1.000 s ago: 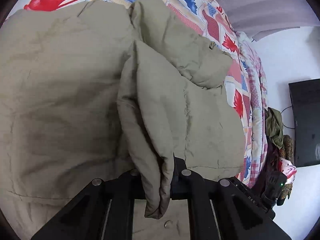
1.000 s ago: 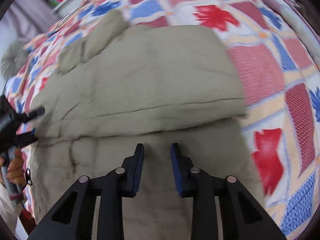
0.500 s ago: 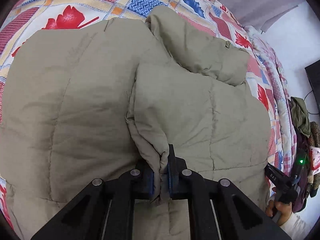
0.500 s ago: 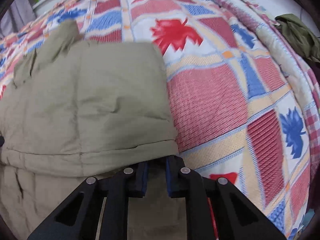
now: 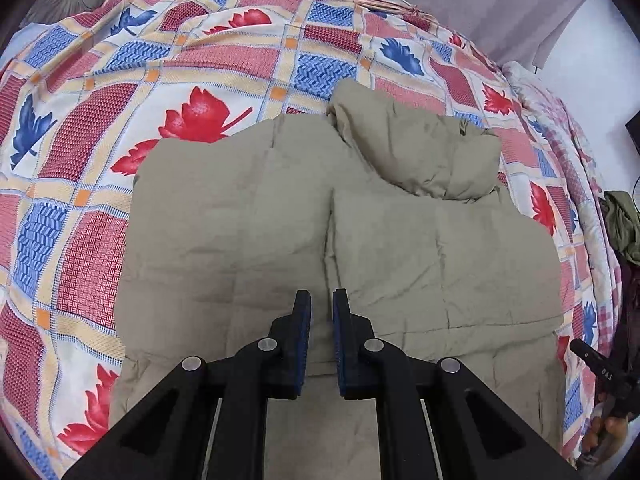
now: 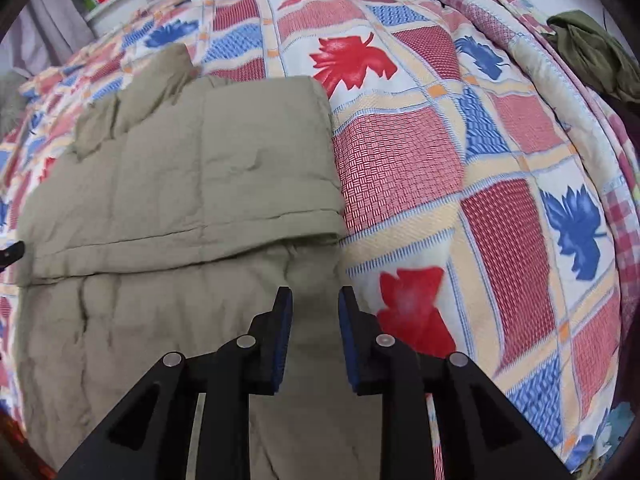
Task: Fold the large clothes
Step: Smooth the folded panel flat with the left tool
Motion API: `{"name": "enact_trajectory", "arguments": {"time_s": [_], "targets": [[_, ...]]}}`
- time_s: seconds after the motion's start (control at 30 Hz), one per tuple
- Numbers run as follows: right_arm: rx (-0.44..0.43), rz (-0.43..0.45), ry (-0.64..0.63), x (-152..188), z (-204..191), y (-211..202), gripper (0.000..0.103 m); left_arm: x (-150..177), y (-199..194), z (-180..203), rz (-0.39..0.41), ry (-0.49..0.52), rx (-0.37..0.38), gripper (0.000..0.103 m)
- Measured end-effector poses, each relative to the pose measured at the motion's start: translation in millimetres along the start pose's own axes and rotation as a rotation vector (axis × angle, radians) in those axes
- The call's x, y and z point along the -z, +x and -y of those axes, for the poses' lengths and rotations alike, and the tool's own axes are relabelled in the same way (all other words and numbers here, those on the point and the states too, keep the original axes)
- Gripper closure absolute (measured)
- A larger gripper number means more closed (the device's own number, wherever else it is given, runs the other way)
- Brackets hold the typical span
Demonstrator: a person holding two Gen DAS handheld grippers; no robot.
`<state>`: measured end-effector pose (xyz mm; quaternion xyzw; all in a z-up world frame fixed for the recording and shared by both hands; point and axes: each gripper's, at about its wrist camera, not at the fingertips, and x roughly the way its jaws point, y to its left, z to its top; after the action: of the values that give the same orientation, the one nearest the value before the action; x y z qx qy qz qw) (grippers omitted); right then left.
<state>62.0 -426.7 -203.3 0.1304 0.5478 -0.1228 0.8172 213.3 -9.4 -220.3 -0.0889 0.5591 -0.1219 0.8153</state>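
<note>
Lying flat on the bed, the padded khaki quilted jacket (image 5: 256, 216) covers the near middle of the patchwork bedspread with red and blue leaf prints (image 5: 208, 60). Left wrist view: the right half of the jacket is folded over the left, its edge forming a straight seam running away from the camera; the hood (image 5: 424, 152) bunches up at the far right end. Left claw (image 5: 321, 300) hangs above the jacket near that seam, its jaws at a narrow gap, nothing between the blue pads, no fabric gripped. Right wrist view: the same jacket (image 6: 180, 168) fills the left of the frame, a folded panel ending in a stitched hem that crosses from left to right. Right claw (image 6: 314, 300) is above the lower layer, just near of that hem, at the jacket's right edge. Its jaws have just been opening and stand at a moderate gap, empty. A dark olive garment (image 6: 596, 56) lies at the far right edge of the bed, well apart from the jacket.
</note>
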Motion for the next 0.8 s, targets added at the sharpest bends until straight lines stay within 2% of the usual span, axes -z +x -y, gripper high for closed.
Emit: {"name": "enact_trajectory", "arguments": {"time_s": [0.07,0.13,0.2,0.27,0.33,0.4,0.43,0.5,0.67,0.8], "targets": [[-0.025,0.027,0.066,-16,12,-2,0.077,-7,3,15,0.009,0.011,0.012,0.091],[-0.092,0.037,0.175,-39,22,5,0.077,-11,12,33,0.014,0.024,-0.003,0.091],[-0.184,0.051,0.255,-65,23,18,0.077,-14,27,47,0.013,0.034,-0.041,0.091],[-0.239,0.045,0.25,-86,13,35,0.077,-13,49,53,0.011,0.049,-0.119,0.091],[-0.221,0.015,0.214,-99,0,61,0.077,-9,71,47,-0.022,0.031,-0.154,0.091],[-0.189,-0.027,0.204,-100,-5,87,0.077,-6,81,41,-0.022,0.008,-0.133,0.091],[-0.177,-0.042,0.209,-98,-4,100,0.081,-6,83,41,-0.02,0.009,-0.127,0.091],[-0.173,-0.036,0.221,-94,-1,113,0.081,-7,88,43,-0.021,0.027,-0.132,0.091],[-0.158,-0.021,0.219,-96,-3,117,0.081,-8,89,46,-0.026,0.06,-0.156,0.091],[-0.121,-0.019,0.208,-99,-6,96,0.077,-9,71,46,-0.035,0.057,-0.182,0.091]]}}
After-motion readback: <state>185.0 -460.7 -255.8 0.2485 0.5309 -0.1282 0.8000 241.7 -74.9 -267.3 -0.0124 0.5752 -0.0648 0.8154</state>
